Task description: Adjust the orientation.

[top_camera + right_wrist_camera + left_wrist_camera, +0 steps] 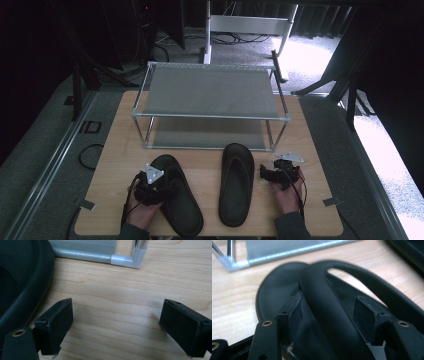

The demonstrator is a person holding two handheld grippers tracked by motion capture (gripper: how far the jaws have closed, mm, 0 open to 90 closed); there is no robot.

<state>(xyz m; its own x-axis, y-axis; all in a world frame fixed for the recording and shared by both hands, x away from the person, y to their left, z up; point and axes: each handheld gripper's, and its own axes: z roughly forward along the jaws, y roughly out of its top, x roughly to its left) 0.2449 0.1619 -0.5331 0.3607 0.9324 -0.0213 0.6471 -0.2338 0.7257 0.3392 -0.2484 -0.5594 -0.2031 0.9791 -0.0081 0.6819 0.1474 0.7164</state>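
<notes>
Two black slippers lie on the wooden table [310,200]. The left slipper [177,197] points toward the rack, and its thick strap [324,310] runs between the jaws of my left gripper [328,297] [161,185]. Those jaws stand on either side of the strap with a small gap on the right side, so the gripper is open. The right slipper [236,182] lies flat beside my right gripper [270,171]. In the right gripper view that gripper [118,303] is wide open over bare wood, with the slipper's edge [27,285] just left of its left jaw.
A two-shelf metal shoe rack [210,92] stands at the back of the table, both shelves bare. Its front corner post [138,252] is close ahead of the right gripper. Open wood lies between the slippers and the rack, and at the table's right side.
</notes>
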